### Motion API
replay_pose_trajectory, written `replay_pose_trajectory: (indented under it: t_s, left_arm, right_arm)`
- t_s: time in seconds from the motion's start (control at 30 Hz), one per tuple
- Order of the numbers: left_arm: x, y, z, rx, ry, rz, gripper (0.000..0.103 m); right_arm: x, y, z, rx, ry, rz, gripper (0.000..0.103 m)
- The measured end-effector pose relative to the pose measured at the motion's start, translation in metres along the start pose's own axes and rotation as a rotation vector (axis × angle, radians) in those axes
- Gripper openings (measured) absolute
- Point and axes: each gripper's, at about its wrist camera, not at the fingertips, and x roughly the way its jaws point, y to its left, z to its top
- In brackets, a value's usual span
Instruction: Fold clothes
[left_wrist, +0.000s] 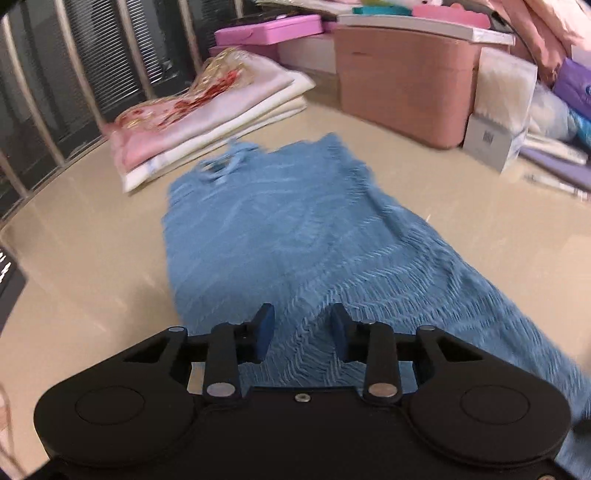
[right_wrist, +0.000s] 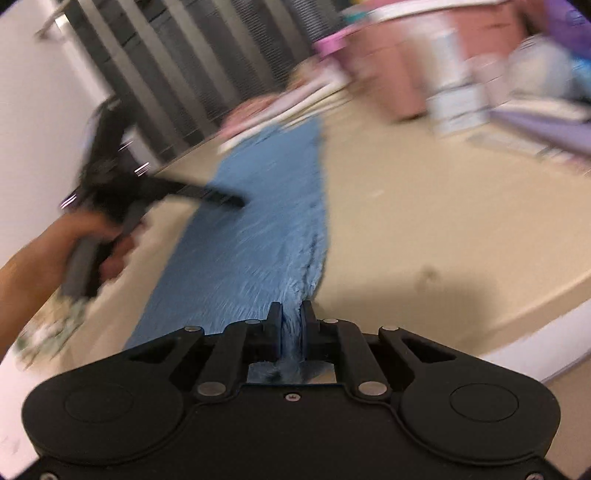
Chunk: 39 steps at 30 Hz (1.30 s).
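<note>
Table (left_wrist: 92, 258): beige, glossy. Left edge curves along a dark slatted wall; in my right wrist view the near right edge runs past my gripper, with pale floor beyond it. Bare tabletop lies on both sides of the garment, the widest stretch to its right.

Blue knit garment (left_wrist: 280, 236): textured, spread flat down the middle of the table, its tied neckline at the far end, its near end under my two grippers.

Far clutter: stack of folded clothes (left_wrist: 207, 122), pink on cream, just beside the garment's far left corner; pink storage bin (left_wrist: 402, 81) with a pale lid behind it, well apart from the garment; white box (left_wrist: 495, 140) to the bin's right; pink flat boxes (left_wrist: 269, 31) at the back.

My left gripper (left_wrist: 302, 338): jaws partly open with a clear gap, hanging over the garment's near end with the knit showing between the blue pads (left_wrist: 266, 334); I cannot tell whether they touch it.

My right gripper (right_wrist: 291, 325): jaws narrow, pinching a gathered fold of the blue garment along its right edge.

Left wrist view only: knit pattern, neckline tie and the far items sharply. Right wrist view only, though heavily blurred: my left hand (right_wrist: 92, 243) on its gripper's handle, the black fingers reaching over the garment's left side, and the table's near right edge
</note>
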Motion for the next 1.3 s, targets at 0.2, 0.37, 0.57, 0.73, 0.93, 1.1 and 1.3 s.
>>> replay_pose_trajectory:
  t_s: [0.2,0.37,0.57,0.73,0.93,1.1,1.3]
  left_arm:
    - [-0.023,0.032,-0.020,-0.132,-0.021,-0.055,0.041]
    - [-0.087,0.021,-0.050,-0.025,-0.187,-0.026,0.083]
    - [-0.148,-0.033,-0.122,0.346,-0.249,0.089,0.103]
    - [-0.157,-0.080,-0.179,0.578,-0.205,0.147,0.103]
    - [-0.154,-0.106,-0.209,0.610,-0.187,0.197,0.103]
    - [-0.159,-0.108,-0.217,0.588,-0.189,0.224,0.103]
    - [-0.163,-0.106,-0.227,0.526,-0.174,0.180,0.103]
  right_arm:
    - [0.004,0.027,-0.009,-0.007,-0.002,0.112,0.044]
    - [-0.027,0.015,-0.003,-0.028,-0.134,0.078,0.053]
    - [-0.051,0.047,-0.042,-0.629,-0.133,-0.049,0.071]
    - [-0.036,0.077,-0.087,-1.141,-0.056,-0.094,0.078]
    - [0.014,0.098,-0.122,-1.677,-0.047,-0.163,0.079]
    - [0.037,0.104,-0.134,-1.904,-0.066,-0.139,0.079]
    - [0.035,0.120,-0.121,-1.863,0.033,-0.025,0.025]
